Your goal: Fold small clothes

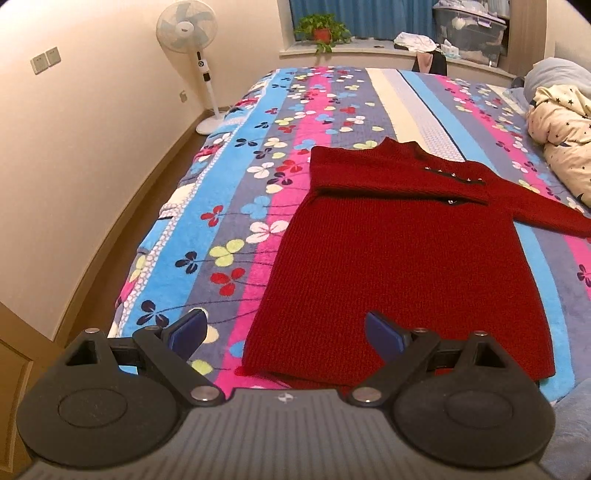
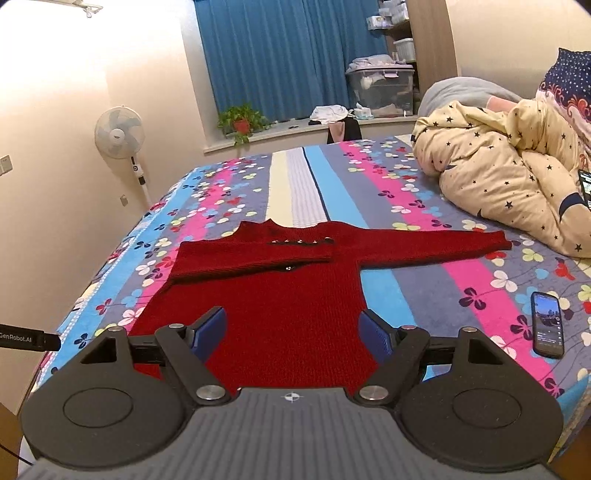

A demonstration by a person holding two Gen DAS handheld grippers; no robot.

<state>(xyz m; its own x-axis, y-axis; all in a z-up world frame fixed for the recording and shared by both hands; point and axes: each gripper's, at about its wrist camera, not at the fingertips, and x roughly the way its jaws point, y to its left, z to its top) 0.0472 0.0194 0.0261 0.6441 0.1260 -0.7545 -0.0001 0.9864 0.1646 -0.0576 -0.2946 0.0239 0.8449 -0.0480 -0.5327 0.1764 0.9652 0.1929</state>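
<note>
A small dark red knitted sweater [image 1: 399,254] lies flat on the striped flowered bedspread [image 1: 236,184], neck away from me. Its left sleeve is folded across the chest; its right sleeve [image 2: 436,245] stretches out to the right. It also shows in the right wrist view [image 2: 280,295]. My left gripper [image 1: 284,332] is open and empty above the sweater's near left hem corner. My right gripper [image 2: 293,334] is open and empty above the sweater's near hem. Part of the left gripper [image 2: 29,339] shows at the left edge of the right wrist view.
A cream star-print duvet [image 2: 509,173] is bunched at the right of the bed. A black phone [image 2: 547,324] lies on the bedspread at the right. A standing fan [image 1: 192,44] is by the left wall. A potted plant [image 1: 322,31] and storage box [image 2: 382,86] are on the windowsill.
</note>
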